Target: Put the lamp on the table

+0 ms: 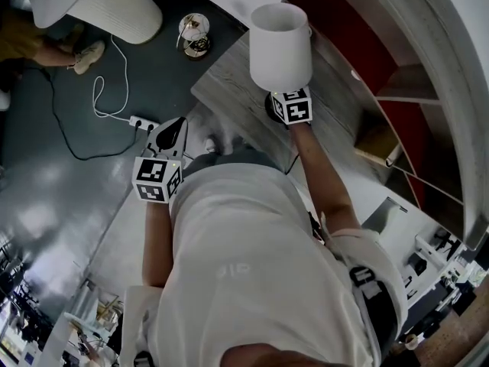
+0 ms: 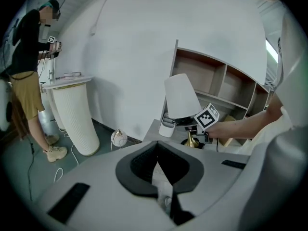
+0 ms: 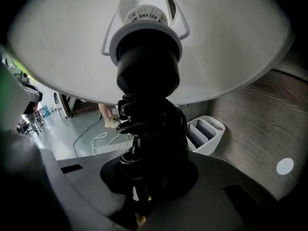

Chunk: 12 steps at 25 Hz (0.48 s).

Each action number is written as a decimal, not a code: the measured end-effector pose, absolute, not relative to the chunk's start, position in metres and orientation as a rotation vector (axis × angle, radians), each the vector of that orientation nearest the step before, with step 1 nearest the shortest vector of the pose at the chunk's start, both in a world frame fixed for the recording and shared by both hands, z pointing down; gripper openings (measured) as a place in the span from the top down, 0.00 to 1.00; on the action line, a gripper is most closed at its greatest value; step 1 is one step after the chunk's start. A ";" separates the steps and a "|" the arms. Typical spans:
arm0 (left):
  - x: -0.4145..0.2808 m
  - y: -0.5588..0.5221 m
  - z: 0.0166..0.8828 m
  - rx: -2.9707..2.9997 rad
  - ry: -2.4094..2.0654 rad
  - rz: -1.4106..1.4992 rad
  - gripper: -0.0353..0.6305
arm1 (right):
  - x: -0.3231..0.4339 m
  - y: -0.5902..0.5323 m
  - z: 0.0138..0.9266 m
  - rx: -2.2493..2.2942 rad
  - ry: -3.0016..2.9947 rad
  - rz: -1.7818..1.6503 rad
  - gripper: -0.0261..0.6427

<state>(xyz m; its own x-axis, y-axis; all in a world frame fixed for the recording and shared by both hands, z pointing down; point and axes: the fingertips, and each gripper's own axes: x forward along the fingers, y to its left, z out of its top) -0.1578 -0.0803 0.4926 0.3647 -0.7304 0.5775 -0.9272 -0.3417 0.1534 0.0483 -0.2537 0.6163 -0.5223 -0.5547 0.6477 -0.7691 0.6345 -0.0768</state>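
Note:
The lamp has a white shade (image 1: 280, 46), a black twisted stem (image 3: 149, 129) and a gold foot (image 2: 191, 139). My right gripper (image 1: 281, 102) is shut on the stem just under the shade and holds the lamp upright over the near end of the grey wooden table (image 1: 229, 82). The foot is down at the tabletop; whether it touches I cannot tell. The shade (image 3: 231, 47) fills the top of the right gripper view. My left gripper (image 1: 174, 128) hangs left of the table above the floor, shut and holding nothing, its jaws (image 2: 159, 170) meeting in a narrow V.
A white compartment box (image 3: 207, 134) stands on the table beside the lamp. On the dark floor are a round cage lamp (image 1: 195, 35), a power strip with cable (image 1: 141, 121) and a white ribbed pedestal (image 1: 114, 6). A shelf unit (image 1: 397, 121) flanks the table. Another person (image 2: 26, 81) stands far left.

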 end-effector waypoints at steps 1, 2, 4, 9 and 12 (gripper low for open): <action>-0.159 -0.079 0.493 2.164 -1.443 0.577 0.92 | 0.046 -0.256 0.618 1.022 -2.274 0.474 0.84; -0.161 -0.077 0.493 2.156 -1.451 0.580 0.92 | 0.044 -0.258 0.620 1.014 -2.279 0.470 0.84; -0.163 -0.073 0.494 2.137 -1.466 0.585 0.92 | 0.040 -0.261 0.623 0.999 -2.287 0.462 0.84; -0.166 -0.065 0.497 2.098 -1.494 0.591 0.92 | 0.036 -0.267 0.631 0.979 -2.297 0.448 0.84; -0.166 -0.063 0.499 2.086 -1.503 0.591 0.92 | 0.035 -0.268 0.637 0.970 -2.298 0.446 0.84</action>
<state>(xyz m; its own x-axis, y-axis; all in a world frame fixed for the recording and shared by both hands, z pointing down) -0.1656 -0.0632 0.4986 0.2969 -0.7369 0.6073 -0.9532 -0.2671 0.1419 0.0352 -0.2682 0.6371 -0.5539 -0.5317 0.6407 -0.7328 0.6767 -0.0719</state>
